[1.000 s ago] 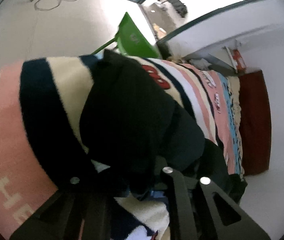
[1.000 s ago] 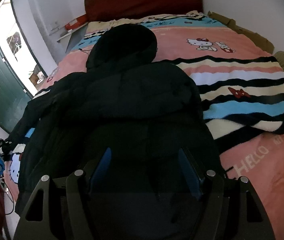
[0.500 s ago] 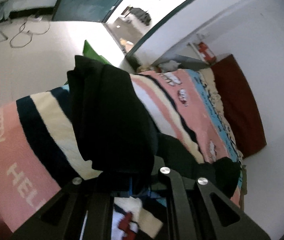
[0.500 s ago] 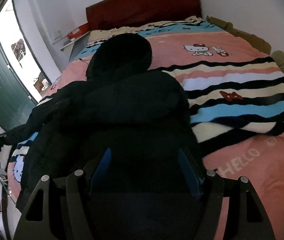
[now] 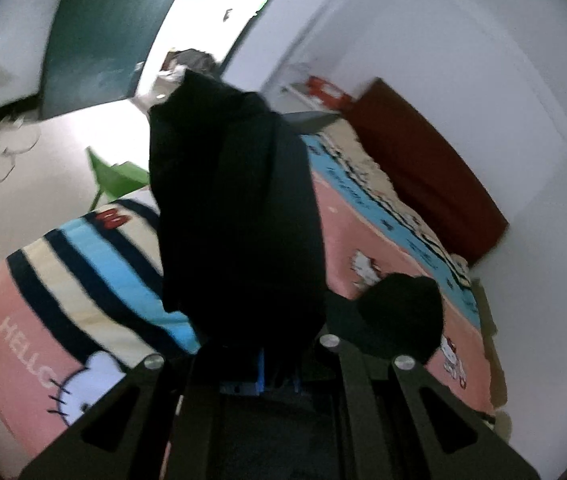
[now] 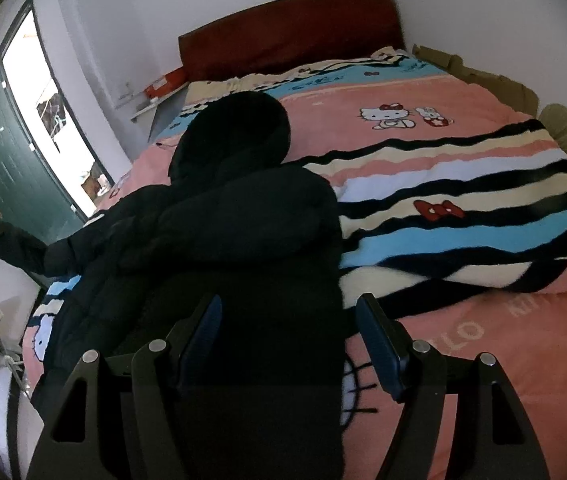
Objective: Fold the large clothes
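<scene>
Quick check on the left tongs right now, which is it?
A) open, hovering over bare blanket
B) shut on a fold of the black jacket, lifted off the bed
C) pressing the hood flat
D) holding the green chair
B: in the left wrist view the left tongs are pinched on a fold of the black jacket, which stands up clear of the striped blanket.

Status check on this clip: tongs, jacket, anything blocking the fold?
Left tongs shut on jacket sleeve, lifted off the bed. Right tongs open over black jacket. Striped blanket alongside; nothing blocking.
</scene>
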A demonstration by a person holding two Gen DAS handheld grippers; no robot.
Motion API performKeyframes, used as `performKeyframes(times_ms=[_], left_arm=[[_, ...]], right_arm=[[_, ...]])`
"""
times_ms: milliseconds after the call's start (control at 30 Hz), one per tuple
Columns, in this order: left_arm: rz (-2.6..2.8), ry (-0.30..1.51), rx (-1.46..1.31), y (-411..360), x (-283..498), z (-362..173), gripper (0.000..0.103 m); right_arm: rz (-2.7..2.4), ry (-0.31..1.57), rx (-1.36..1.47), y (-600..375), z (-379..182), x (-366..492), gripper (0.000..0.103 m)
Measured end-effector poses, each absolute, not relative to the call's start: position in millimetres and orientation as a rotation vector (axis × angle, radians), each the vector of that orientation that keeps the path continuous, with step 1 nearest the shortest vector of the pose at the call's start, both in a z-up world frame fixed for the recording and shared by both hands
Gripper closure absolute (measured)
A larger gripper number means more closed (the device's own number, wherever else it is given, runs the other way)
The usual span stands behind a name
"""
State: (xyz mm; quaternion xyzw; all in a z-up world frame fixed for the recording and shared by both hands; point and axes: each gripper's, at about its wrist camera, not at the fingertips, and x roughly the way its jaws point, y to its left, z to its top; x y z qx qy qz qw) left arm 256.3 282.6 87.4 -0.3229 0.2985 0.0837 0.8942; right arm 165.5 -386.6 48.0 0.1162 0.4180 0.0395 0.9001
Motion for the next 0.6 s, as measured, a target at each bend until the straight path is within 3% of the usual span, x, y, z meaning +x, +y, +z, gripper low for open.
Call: performKeyframes(times_ms=[300, 600], left_arm=[[0.028, 0.623, -0.556, 169.5, 281.6, 123.9, 0.095], [-0.124, 0.688, -0.467, 50.8, 301.5, 116.3, 0.095]], right_arm=[[0.061, 0.867, 0.289, -425.9, 34.4, 164.1, 0.034], [0.016, 0.849, 0.357, -454.5, 30.1, 160.4, 0.034]])
